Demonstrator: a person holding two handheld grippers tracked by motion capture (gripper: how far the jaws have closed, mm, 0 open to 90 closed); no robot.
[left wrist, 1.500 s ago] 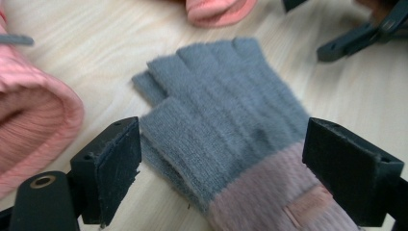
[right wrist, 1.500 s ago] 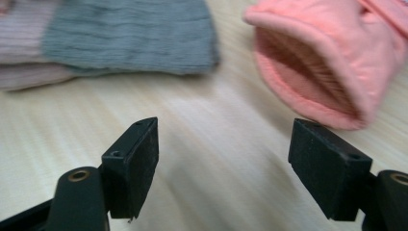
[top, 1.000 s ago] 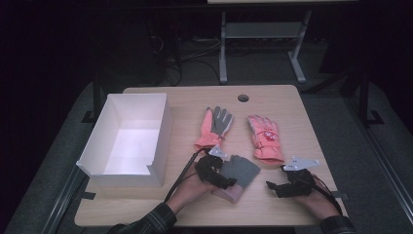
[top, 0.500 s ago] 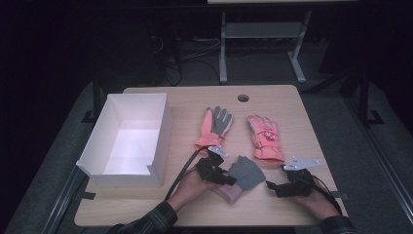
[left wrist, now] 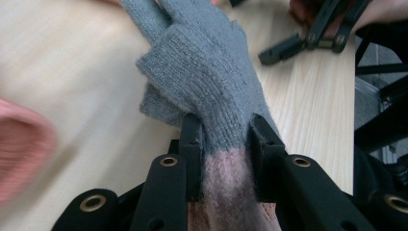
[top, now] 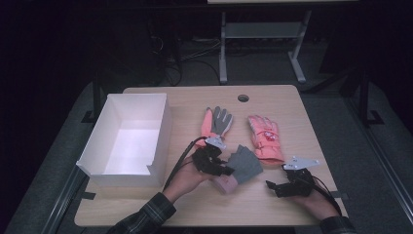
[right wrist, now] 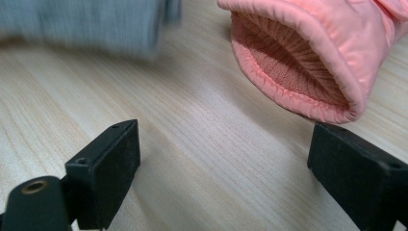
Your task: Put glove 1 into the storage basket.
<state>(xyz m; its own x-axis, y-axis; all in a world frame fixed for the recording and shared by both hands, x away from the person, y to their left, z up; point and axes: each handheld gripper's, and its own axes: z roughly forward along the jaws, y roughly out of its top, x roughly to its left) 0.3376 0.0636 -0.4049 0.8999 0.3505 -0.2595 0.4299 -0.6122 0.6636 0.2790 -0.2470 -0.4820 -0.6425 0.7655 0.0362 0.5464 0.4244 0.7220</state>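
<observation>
A grey knit glove [top: 246, 163] with a pale pink cuff hangs lifted off the wooden table. My left gripper [top: 228, 171] is shut on it; its jaws have just been closing with the glove between them. In the left gripper view the pads [left wrist: 191, 139] pinch the grey glove [left wrist: 202, 72] just above the cuff, around my left gripper [left wrist: 225, 137]. My right gripper [top: 272, 187] rests open near the front right edge. In its own view my right gripper [right wrist: 226, 154] has bare table between its jaws, with the cuff of a salmon ski glove [right wrist: 308, 53] just beyond.
Two salmon gloves lie mid-table: one palm up with a grey palm [top: 216, 122], one back up [top: 264, 136]. A white open box [top: 162, 139] stands at the left. A cable hole [top: 243, 98] sits near the table's far edge.
The left gripper has shut on the grey glove and risen with it, so the glove hangs off the table. The right gripper has stayed where it was.
</observation>
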